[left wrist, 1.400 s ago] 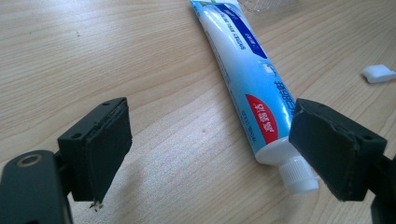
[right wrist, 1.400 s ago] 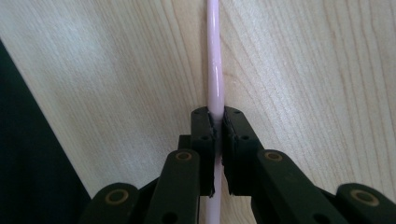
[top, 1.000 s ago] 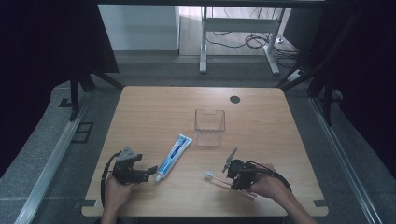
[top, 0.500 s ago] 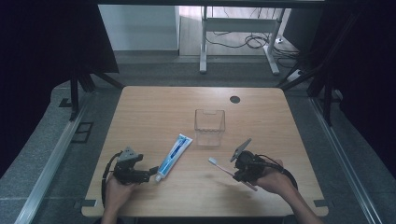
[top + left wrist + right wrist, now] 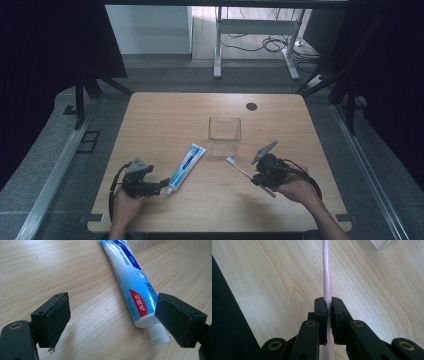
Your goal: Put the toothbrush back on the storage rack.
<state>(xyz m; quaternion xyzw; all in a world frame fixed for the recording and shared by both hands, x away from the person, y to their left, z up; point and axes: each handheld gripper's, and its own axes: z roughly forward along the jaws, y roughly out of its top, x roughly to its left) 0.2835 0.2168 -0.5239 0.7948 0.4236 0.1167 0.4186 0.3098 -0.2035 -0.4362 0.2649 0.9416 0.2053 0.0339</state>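
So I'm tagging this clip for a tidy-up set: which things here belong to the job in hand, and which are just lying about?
In the job:
- pink toothbrush, clamped in the right gripper
- clear cup, just beyond the brush head
- toothpaste tube, lying flat by the open left gripper

Lying about:
- floor cables
- desk frame behind the table

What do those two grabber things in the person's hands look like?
Both are black. The left gripper has two chunky square jaws with flat dark pads and round brass-coloured rivets. The right gripper has the same black linked arms and rivets. In the high view each carries a grey three-cornered plate on top and trails a looping black cable. The forearms look bare.
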